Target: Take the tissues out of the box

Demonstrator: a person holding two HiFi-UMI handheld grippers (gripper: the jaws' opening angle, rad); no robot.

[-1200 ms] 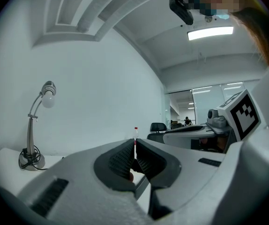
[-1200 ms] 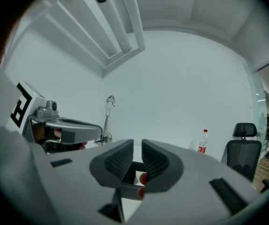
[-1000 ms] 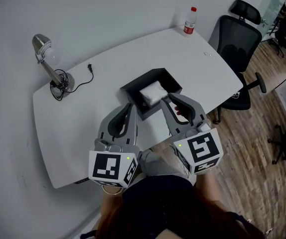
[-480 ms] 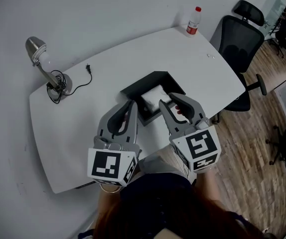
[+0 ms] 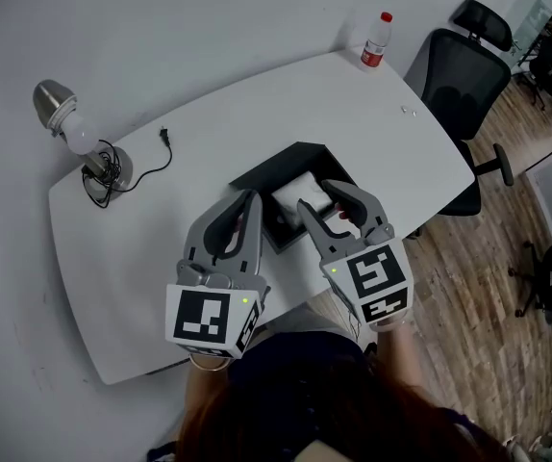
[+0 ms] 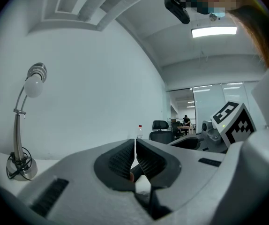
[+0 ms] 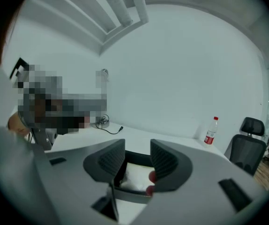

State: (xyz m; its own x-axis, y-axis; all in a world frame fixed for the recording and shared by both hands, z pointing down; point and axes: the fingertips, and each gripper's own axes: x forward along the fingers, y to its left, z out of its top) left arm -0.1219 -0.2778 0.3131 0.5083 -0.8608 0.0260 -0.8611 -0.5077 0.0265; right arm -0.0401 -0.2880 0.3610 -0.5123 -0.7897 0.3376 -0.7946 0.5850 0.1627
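Right gripper [image 7: 138,156] jaws opening, apart, pads touching nothing; hovering over the near right edge of the box [image 5: 257,175]. Tissues [image 5: 293,189] lying inside the box, seen past the gap between the jaws. Left gripper [image 6: 135,147] jaws together, empty, hanging just left of the box. Box sitting mid-table [image 5: 209,128]. Lamp [image 5: 76,135] at far left, bottle [image 5: 376,40] at far right corner, chair [image 5: 459,89] beside it.

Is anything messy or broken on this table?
Nothing is spilled or broken. The only loose thing is the silver desk lamp's black cord: its plug lies unplugged on the white table. The white tissue pack sits inside the black box, and the plastic bottle stands upright.
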